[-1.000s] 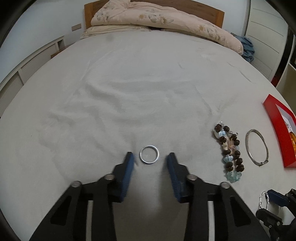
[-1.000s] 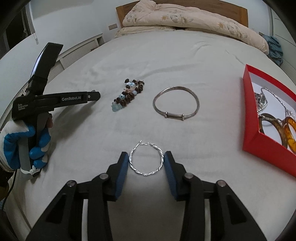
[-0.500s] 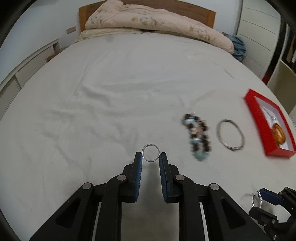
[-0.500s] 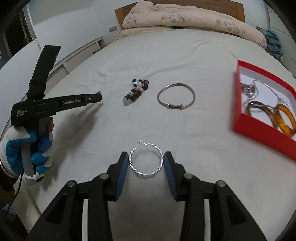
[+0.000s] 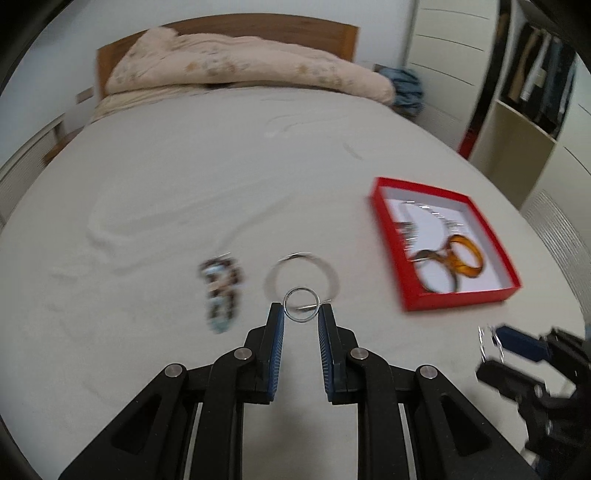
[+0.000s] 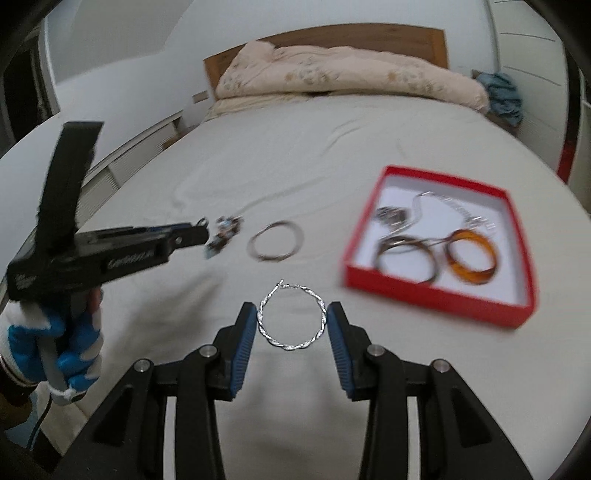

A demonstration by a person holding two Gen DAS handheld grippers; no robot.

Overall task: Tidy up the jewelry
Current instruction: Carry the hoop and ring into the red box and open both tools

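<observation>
My left gripper [image 5: 301,313] is shut on a small silver ring [image 5: 301,305] and holds it above the white bed. My right gripper [image 6: 292,319] is shut on a twisted silver hoop [image 6: 292,317], also lifted. A red jewelry box [image 5: 460,299] lies to the right, with an amber bangle [image 5: 466,261] and a chain inside; it also shows in the right wrist view [image 6: 428,297]. On the sheet lie a beaded bracelet [image 5: 221,291] and a thin silver bangle [image 5: 325,266]. The left gripper also shows in the right wrist view [image 6: 199,225].
A rolled beige duvet [image 5: 243,72] lies at the wooden headboard [image 5: 229,27]. A blue cloth [image 5: 406,90] sits at the bed's far right corner. Shelves [image 5: 532,96] stand to the right of the bed.
My left gripper closed on the small ring, lifted it and swung right toward the red box. My right gripper rose with the hoop and moved toward the box.
</observation>
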